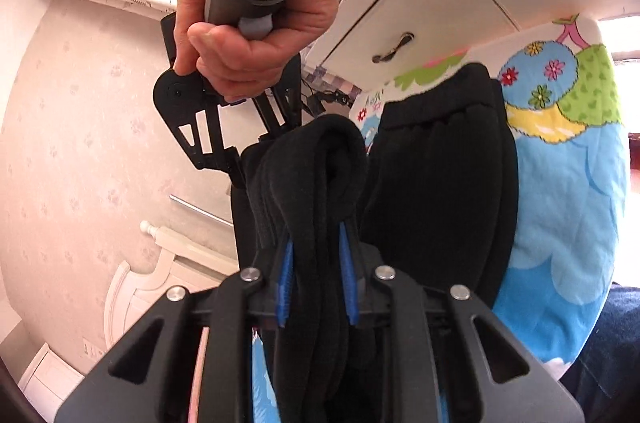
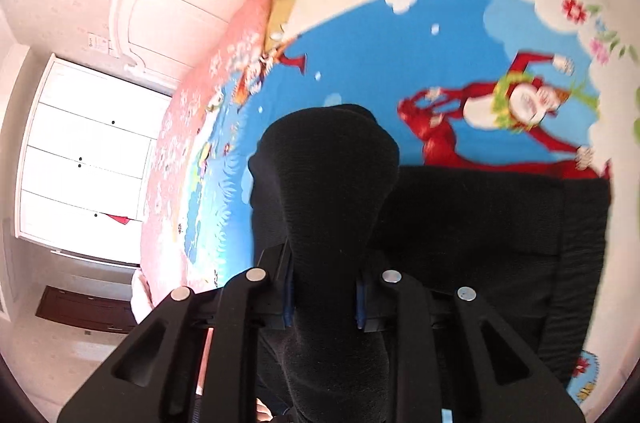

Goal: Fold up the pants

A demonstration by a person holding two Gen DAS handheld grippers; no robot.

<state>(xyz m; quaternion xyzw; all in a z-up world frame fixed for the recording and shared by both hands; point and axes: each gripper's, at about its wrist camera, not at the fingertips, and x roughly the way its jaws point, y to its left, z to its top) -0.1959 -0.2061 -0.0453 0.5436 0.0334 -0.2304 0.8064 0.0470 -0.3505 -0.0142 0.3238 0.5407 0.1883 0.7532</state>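
The black pants (image 1: 436, 183) hang lifted over a bed with a bright cartoon sheet (image 1: 568, 223). My left gripper (image 1: 316, 275) is shut on a bunched fold of the black fabric, its blue pads pressed against it on both sides. In the same view a hand holds my right gripper (image 1: 248, 159) ahead and to the left, its fingers sunk in the pants' cloth. In the right wrist view my right gripper (image 2: 325, 287) is shut on a thick roll of the pants (image 2: 332, 183). The rest of the garment (image 2: 492, 215) lies below on the sheet (image 2: 360, 63).
A white cabinet with a handle (image 1: 400, 43) stands beyond the bed. A white headboard (image 2: 160, 7) and a white wardrobe (image 2: 84, 159) are off to the left. Pink patterned wallpaper (image 1: 80, 143) fills the left side. The bed's pink edge (image 2: 180, 143) runs beside the sheet.
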